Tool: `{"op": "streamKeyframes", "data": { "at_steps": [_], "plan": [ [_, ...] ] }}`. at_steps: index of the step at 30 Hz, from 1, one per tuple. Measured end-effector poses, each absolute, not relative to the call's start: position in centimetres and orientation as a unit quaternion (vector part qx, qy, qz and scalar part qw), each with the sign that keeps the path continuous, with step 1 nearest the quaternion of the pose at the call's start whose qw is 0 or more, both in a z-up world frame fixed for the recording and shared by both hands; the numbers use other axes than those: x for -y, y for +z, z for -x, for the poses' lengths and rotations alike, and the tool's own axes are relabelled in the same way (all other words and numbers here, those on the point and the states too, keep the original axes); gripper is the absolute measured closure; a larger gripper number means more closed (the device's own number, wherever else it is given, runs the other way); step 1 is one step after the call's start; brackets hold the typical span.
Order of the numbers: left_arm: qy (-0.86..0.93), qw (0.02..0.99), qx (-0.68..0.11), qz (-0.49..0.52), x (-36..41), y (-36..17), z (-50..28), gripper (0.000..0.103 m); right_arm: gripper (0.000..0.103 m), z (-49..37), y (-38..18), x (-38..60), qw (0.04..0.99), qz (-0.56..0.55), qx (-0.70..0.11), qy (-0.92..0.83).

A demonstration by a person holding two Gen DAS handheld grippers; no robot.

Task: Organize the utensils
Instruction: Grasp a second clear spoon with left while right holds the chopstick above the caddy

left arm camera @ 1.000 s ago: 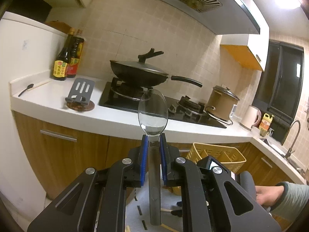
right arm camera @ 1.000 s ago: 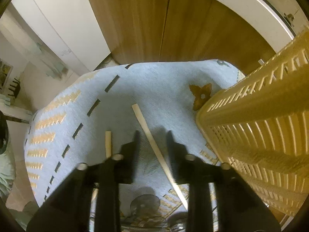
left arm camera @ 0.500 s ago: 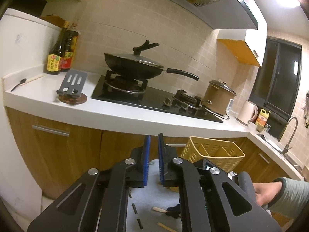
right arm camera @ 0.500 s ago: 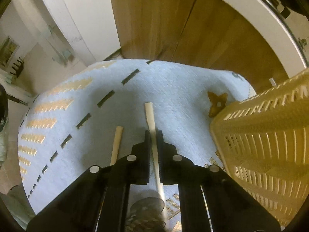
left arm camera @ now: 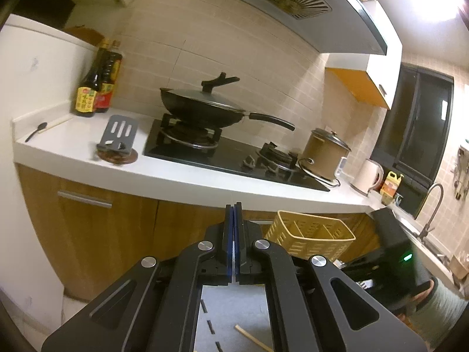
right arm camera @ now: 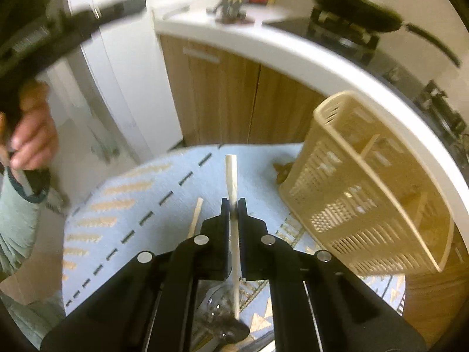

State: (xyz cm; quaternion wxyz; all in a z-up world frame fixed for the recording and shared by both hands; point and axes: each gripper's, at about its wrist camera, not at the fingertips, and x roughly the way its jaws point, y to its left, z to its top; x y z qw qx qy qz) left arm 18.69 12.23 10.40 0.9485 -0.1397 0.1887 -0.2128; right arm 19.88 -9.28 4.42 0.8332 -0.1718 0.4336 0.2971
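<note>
Right hand-held gripper: jaws pinched on a pale chopstick. The stick runs between the fingers, its far end pointing out over the blue patterned cloth of the small tabletop, its near end passing back under the gripper body. View is motion-blurred.

Just left of the fingers a second chopstick lies flat on the cloth, apart from the held one. A clear, rounded object sits below the gripper body, near edge of the cloth; too blurred to name.

To the right, the yellow slotted utensil basket stands on the cloth, with inner dividers visible. Whether anything is in its compartments cannot be told.

Far left in the right wrist view, a hand grips the other tool's handle.

Left hand-held gripper: blue-padded fingers pressed together, nothing between them, held raised and facing the kitchen. Below it, cloth and one stick end show through the frame. The basket sits right of its fingertips.

Farther off: wooden cabinet doors, white counter, a slotted spatula on a round rest, two sauce bottles, a lidded wok on the stove, and a brown pot to the right.
</note>
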Motion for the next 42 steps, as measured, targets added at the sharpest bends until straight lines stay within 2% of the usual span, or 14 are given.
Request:
{"op": "streamKeyframes", "data": {
  "at_steps": [13,26,32,37,42],
  "plan": [
    [-0.23,0.945,-0.201,0.114,-9.4,10.3,-16.6,0.103,0.1,-13.0,11.2,15.8,0.907,0.087,-0.321,0.257],
    [-0.27,0.935,-0.22,0.069,-4.9,9.8,-15.3,0.103,0.1,-11.9,17.9,21.5,0.948,0.013,-0.235,0.214],
    [-0.333,0.896,-0.293,0.016,-1.5,6.3,-14.6,0.103,0.1,-12.3,16.9,23.1,0.944,-0.007,-0.251,0.213],
    [-0.388,0.836,-0.38,-0.081,3.0,1.1,-13.0,0.101,0.1,-11.9,14.4,24.3,0.935,-0.022,-0.283,0.212],
    [-0.409,0.794,-0.418,-0.166,6.7,-2.0,-11.4,0.1,0.1,-10.8,12.5,25.3,0.928,-0.03,-0.305,0.213]
  ]
}}
